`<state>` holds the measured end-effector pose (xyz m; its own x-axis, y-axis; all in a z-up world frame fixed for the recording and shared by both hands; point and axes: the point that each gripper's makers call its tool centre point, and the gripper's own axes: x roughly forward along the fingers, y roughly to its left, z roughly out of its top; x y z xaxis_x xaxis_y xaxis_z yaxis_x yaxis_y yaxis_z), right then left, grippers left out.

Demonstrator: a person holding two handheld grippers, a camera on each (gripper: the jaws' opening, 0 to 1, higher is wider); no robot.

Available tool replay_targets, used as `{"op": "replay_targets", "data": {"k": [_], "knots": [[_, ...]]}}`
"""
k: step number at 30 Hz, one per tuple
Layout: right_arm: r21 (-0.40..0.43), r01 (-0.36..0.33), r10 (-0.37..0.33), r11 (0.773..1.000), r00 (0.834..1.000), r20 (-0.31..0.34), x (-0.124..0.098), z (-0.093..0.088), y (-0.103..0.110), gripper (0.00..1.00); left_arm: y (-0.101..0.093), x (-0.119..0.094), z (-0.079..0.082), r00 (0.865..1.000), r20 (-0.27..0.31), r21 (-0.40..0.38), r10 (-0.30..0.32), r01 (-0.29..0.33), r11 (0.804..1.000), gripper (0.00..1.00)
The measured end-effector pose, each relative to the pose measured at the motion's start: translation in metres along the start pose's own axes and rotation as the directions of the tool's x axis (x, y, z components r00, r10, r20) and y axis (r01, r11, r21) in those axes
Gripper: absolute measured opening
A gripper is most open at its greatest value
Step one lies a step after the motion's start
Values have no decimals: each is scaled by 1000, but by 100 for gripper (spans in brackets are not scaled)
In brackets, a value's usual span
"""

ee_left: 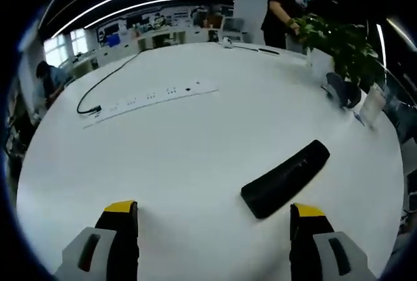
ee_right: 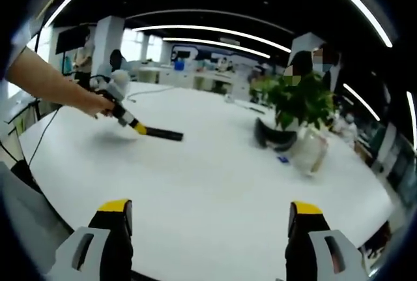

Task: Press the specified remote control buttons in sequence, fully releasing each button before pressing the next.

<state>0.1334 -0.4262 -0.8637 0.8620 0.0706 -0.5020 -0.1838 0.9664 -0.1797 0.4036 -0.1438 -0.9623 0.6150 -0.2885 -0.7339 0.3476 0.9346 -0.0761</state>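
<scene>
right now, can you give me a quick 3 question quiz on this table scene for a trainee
1. True or false: the left tool is shut on the remote.
2. What lies across the far side of the table in the left gripper view? A) a power strip B) a keyboard C) a ruler
3. Fill in: in the right gripper view, the plant stands to the ____ of the remote.

Key
1. False: its jaws stand wide apart, with the remote ahead and untouched.
2. A: the power strip, with a black cable running off it.
3. Right.
</scene>
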Motion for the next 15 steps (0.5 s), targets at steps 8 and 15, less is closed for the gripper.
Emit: {"op": "replay_targets", "data": {"k": [8,15], "knots": [[12,1,-1,1000,1000,14,0,3,-1,99,1,-39,10,995,102,-18,3,-1,1000,100],[26,4,-6,1000,998,64,-5,12,-3,98,0,-80,7,982,191,-53,-3,13,999,100]]}}
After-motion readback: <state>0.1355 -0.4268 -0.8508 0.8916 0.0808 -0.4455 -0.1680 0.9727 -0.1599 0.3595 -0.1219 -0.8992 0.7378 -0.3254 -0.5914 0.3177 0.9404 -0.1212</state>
